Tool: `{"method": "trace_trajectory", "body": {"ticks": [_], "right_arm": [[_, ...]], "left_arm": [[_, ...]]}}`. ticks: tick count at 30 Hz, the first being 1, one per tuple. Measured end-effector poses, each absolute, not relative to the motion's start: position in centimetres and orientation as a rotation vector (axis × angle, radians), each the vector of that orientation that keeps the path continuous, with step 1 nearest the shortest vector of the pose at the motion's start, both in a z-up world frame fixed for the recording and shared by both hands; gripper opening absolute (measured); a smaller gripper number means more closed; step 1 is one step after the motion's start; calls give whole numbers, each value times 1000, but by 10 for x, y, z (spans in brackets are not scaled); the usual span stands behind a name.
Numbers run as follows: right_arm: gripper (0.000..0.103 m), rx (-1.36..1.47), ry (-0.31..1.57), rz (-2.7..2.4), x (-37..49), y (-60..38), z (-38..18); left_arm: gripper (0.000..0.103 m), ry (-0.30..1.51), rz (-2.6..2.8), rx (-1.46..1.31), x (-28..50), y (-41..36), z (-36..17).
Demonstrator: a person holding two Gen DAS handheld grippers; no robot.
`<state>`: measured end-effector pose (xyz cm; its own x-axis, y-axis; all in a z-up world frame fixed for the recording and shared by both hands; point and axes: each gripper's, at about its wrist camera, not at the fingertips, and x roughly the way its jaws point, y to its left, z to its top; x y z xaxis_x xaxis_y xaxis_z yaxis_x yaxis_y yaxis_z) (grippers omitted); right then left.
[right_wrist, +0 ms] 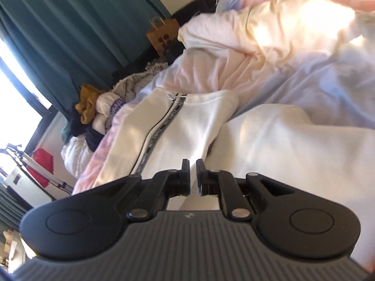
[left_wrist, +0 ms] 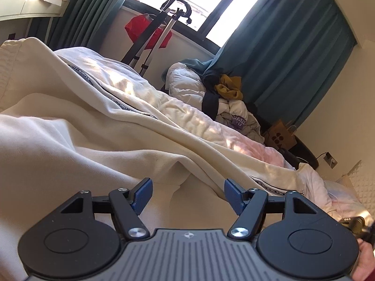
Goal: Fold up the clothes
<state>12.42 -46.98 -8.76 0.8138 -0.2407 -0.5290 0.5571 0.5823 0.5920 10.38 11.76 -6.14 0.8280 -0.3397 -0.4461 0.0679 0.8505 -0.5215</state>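
Right wrist view: right tool [right_wrist: 193,175] clenched, no cloth visibly caught | left tool [left_wrist: 186,193] released over cream jacket [left_wrist: 98,126] lying on bed [right_wrist: 304,79] | risk: fold pull slips, zip [right_wrist: 161,131] bunches | room: bed edge near clothes pile [right_wrist: 98,107], curtain [right_wrist: 70,23].

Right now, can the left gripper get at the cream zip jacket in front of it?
Probably yes: the left gripper is open, the cream zip jacket lies just beyond its fingertips, and nothing stands between.
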Motion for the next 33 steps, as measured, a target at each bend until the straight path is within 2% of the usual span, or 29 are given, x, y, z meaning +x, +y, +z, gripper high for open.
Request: {"method": "trace_trajectory", "body": {"ticks": [11, 14, 19, 20, 28, 33], "right_arm": [[10, 919, 409, -605, 35, -457, -71], [15, 935, 377, -694, 15, -461, -69], [52, 1069, 331, -782, -18, -474, -82], [54, 1115, 331, -790, -23, -477, -87], [55, 1396, 344, -782, -24, -504, -129], [55, 1458, 299, -709, -1, -519, -142]], "left_arm": [[70, 551, -208, -505, 59, 121, -42], [71, 559, -186, -525, 46, 127, -40], [71, 572, -159, -557, 26, 138, -37], [71, 574, -153, -560, 22, 140, -35], [75, 560, -118, -622, -9, 164, -17], [75, 570, -95, -648, -18, 186, 0]]}}
